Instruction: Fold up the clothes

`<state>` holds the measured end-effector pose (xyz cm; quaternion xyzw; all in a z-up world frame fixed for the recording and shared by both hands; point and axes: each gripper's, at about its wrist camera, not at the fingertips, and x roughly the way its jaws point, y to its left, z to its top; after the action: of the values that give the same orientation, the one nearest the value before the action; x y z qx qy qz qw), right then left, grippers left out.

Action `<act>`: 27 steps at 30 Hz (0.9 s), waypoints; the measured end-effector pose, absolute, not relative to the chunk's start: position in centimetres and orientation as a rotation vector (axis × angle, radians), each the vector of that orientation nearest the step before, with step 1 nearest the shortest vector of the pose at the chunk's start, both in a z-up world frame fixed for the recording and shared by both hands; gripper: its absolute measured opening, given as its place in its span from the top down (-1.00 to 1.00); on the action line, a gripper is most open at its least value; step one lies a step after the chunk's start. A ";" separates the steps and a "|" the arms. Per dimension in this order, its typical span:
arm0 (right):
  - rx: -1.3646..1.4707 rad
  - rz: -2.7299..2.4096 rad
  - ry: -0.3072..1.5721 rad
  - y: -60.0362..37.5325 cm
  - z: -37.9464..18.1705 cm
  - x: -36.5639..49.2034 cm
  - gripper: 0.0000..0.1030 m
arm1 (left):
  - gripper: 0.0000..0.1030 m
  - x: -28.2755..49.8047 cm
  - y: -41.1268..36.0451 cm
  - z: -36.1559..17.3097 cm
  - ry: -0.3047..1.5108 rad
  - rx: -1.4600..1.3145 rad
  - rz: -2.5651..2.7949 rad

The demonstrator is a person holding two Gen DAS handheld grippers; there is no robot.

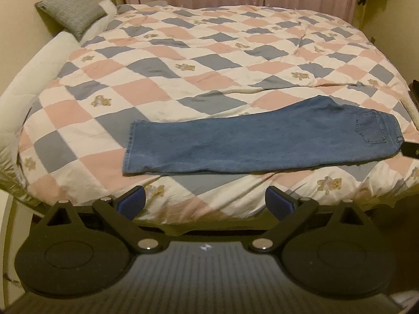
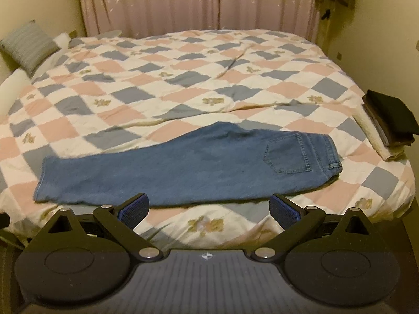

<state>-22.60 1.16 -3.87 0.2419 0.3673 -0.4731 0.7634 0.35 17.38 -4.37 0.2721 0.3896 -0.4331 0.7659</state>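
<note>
Currently I am listing what is lying in front of me, left to right.

Grey cushion (image 1: 70,7): propped at the far left corner of the bed, well apart from the work.

Quilt (image 1: 183,60): a checked pink, blue and cream cover lying over the whole bed, soft and a little rumpled.

Left tongs (image 1: 205,201): I am holding them wide open over the near edge of the bed, gripping nothing, short of the denim.

Jeans (image 2: 183,172): the task's garment, lying near the front edge of the bed, already doubled leg over leg. The hem (image 2: 42,178) is pointing left, the waistband (image 2: 332,154) right, with a back pocket (image 2: 288,154) facing up.

Handling, as I am judging it: denim is fairly heavy and stiffish yet limp, so it should be holding a crease but sagging if lifted at one point. I am reckoning on pinching the hem corners with the left tongs and the waistband with the right, both layers together.

Right tongs (image 2: 209,209): also spread wide and empty, hovering just before the near long edge of the jeans.

Folded stack (image 2: 390,120): dark clothes piled on a pale cloth at the right edge of the bed.
</note>
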 end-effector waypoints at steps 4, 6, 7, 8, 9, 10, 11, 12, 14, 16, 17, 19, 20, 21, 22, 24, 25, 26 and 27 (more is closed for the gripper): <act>0.541 -1.064 0.788 -2.1 -4.9 -23.7 -0.96 | -0.87 1.1 15.3 -6.0 0.856 0.582 -0.939; 0.538 -1.067 0.770 -3.3 -5.1 -24.0 -0.96 | -0.85 1.9 14.8 -6.7 0.867 0.564 -0.937; 0.533 -1.065 0.761 -3.9 -5.2 -24.1 -0.96 | -0.84 2.4 14.7 -6.9 0.867 0.555 -0.938; 0.522 -1.065 0.754 -4.4 -5.2 -24.1 -0.96 | -0.83 3.1 14.7 -7.2 0.868 0.542 -0.940; 0.510 -1.066 0.748 -4.9 -5.2 -24.1 -0.96 | -0.80 3.9 14.8 -7.4 0.871 0.529 -0.937; 0.500 -1.072 0.742 -5.3 -5.2 -24.0 -0.96 | -0.74 4.8 14.9 -7.5 0.875 0.518 -0.930; 0.493 -1.077 0.733 -5.6 -5.2 -23.9 -0.96 | -0.71 5.8 14.9 -7.6 0.870 0.514 -0.928; 0.489 -1.080 0.718 -5.9 -5.2 -23.7 -0.96 | -0.68 6.9 15.0 -7.7 0.856 0.516 -0.932; 0.493 -1.086 0.697 -6.3 -5.5 -23.0 -0.96 | -0.68 9.2 15.1 -7.9 0.823 0.531 -0.941; 0.498 -1.095 0.691 -6.5 -6.0 -21.9 -0.95 | -0.65 11.9 14.7 -8.5 0.773 0.587 -0.959; 0.498 -1.100 0.689 -6.5 -6.3 -21.3 -0.94 | -0.62 13.3 14.4 -8.9 0.752 0.619 -0.974; 0.496 -1.112 0.698 -6.3 -7.1 -19.3 -0.92 | -0.52 16.3 13.7 -9.6 0.710 0.675 -1.024; 0.494 -1.122 0.702 -6.0 -7.7 -18.0 -0.90 | -0.46 18.0 13.2 -10.1 0.690 0.707 -1.059; 0.491 -1.132 0.707 -5.8 -8.2 -16.8 -0.87 | -0.35 19.7 12.5 -10.7 0.676 0.741 -1.100; 0.490 -1.143 0.711 -5.5 -8.8 -15.5 -0.87 | -0.31 21.5 11.7 -11.4 0.666 0.773 -1.146; 0.501 -1.196 0.725 -4.4 -10.3 -12.4 -0.87 | -0.31 24.9 10.0 -12.9 0.653 0.839 -1.249; 0.519 -1.228 0.740 -3.7 -11.0 -10.8 -0.87 | -0.31 26.6 9.0 -13.8 0.650 0.880 -1.305; 0.550 -1.258 0.757 -2.9 -11.8 -9.1 -0.86 | -0.31 28.1 8.1 -14.6 0.652 0.921 -1.357; 0.592 -1.276 0.770 -2.0 -12.4 -7.4 -0.85 | -0.31 29.5 7.3 -15.4 0.658 0.966 -1.412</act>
<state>-7.38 -1.97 -12.39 0.2652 0.3452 -0.5716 0.6955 29.50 7.34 -15.38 0.4183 0.2847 -0.6113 0.6086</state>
